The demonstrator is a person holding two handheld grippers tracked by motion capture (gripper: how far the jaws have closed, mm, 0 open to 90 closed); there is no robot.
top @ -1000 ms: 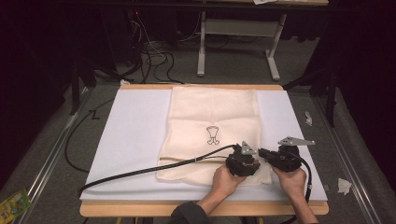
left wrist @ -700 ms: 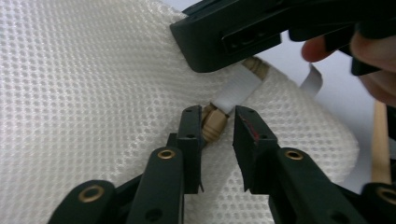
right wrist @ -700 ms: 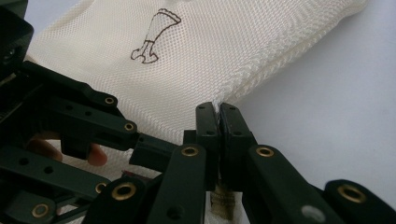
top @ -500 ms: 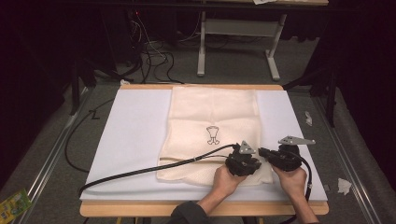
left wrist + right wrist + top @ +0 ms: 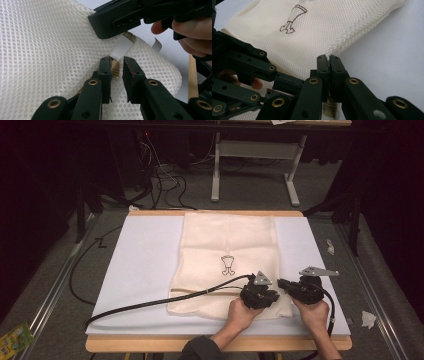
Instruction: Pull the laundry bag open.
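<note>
My right gripper has its jaws pressed flat together on the edge of a cream mesh bag; a little of the woven hem pokes out between the tips, and a frayed tan cord end hangs below them. My left gripper has its jaws slightly apart, with a narrow gap between them. In that gap lies a white ribbon tab and a bit of tan cord at the bag's corner; I cannot tell whether the jaws are touching either one.

In the left gripper view, the right gripper comes in from the top, its black tip resting right over the same tab, with my right hand behind it.

From the high view, both grippers sit side by side at the near right corner of the bag, the left gripper on the mesh and the right gripper just beside it at the bag's edge. My left hand and right hand reach in from the near edge.

The mesh bag lies flat on a white mat that covers the wooden desk. A small dark printed figure sits near the bag's middle. A black cable trails from the left gripper across the mat to the left.
</note>
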